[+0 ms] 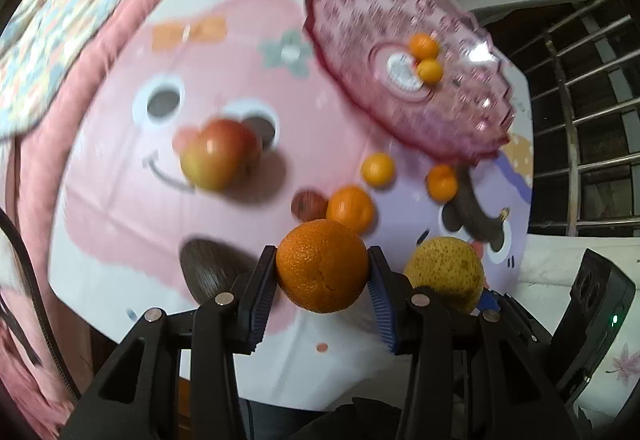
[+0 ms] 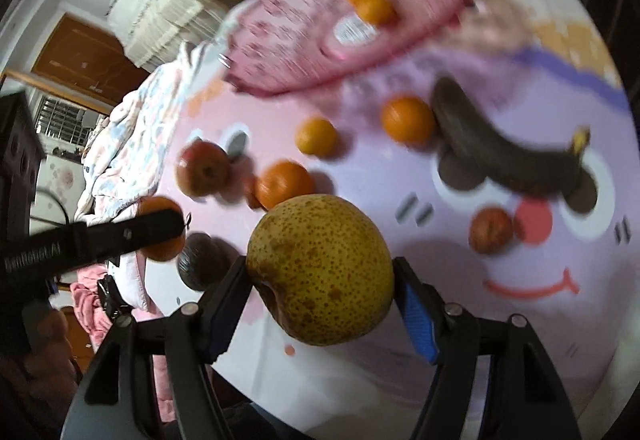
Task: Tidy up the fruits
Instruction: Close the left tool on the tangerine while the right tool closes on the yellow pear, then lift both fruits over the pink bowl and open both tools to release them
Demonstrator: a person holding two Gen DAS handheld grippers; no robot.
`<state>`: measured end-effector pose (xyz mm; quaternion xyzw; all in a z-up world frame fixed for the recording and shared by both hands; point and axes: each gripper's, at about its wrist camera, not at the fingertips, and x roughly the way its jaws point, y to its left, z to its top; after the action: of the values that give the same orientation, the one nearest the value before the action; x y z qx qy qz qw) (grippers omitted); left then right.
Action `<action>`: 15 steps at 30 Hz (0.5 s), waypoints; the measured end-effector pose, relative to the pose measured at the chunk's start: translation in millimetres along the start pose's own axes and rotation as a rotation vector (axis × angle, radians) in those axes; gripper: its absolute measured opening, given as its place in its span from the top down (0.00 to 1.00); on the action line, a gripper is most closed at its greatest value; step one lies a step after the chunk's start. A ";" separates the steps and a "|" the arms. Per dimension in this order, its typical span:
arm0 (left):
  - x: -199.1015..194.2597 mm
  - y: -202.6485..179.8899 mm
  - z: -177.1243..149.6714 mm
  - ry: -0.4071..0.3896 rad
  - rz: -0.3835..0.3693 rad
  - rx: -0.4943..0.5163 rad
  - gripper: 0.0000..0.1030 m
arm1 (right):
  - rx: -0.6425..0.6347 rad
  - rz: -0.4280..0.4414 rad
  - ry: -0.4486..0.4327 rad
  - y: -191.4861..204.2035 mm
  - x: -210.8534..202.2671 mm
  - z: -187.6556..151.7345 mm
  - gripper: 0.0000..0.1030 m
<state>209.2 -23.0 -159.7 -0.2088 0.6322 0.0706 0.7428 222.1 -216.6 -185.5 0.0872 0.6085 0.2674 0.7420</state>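
Nearest, the left gripper point(image 1: 322, 276) pinches an orange point(image 1: 322, 266) and the right gripper point(image 2: 320, 276) clamps a speckled pear point(image 2: 320, 268) — both fruits clear of the table point(image 1: 120, 240). Beyond lie an apple point(image 1: 220, 154), loose tangerines and a blackened banana point(image 2: 500, 152). Farthest, the pink plate point(image 1: 460, 120) holds only two tangerines point(image 1: 426, 56) — most sorting remains.

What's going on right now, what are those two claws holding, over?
Left claw shut on orange. Right claw shut on pear. Pink dish holds two small oranges. Nothing blocking the way.
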 end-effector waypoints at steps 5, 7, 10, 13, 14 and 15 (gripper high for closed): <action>-28.0 -0.7 35.5 -0.041 -0.016 0.067 0.59 | -0.077 -0.047 -0.096 27.3 -12.6 21.5 0.32; -37.5 -2.2 49.8 -0.056 -0.018 0.091 0.59 | -0.095 -0.060 -0.129 34.2 -17.1 28.8 0.32; -47.7 -8.3 71.6 -0.081 -0.020 0.133 0.59 | -0.092 -0.075 -0.182 43.0 -21.0 40.9 0.32; -53.4 -15.4 92.3 -0.098 -0.024 0.182 0.59 | -0.130 -0.135 -0.236 52.9 -24.8 46.9 0.32; -54.5 -18.1 98.9 -0.103 -0.026 0.199 0.59 | -0.141 -0.151 -0.254 52.2 -26.1 47.5 0.32; -54.5 -20.0 104.0 -0.107 -0.028 0.211 0.59 | -0.147 -0.165 -0.275 54.9 -26.7 50.1 0.32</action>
<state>300.8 9.1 -90.6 -0.1339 0.5927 0.0044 0.7942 250.6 -174.0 -125.4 0.0183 0.4853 0.2351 0.8419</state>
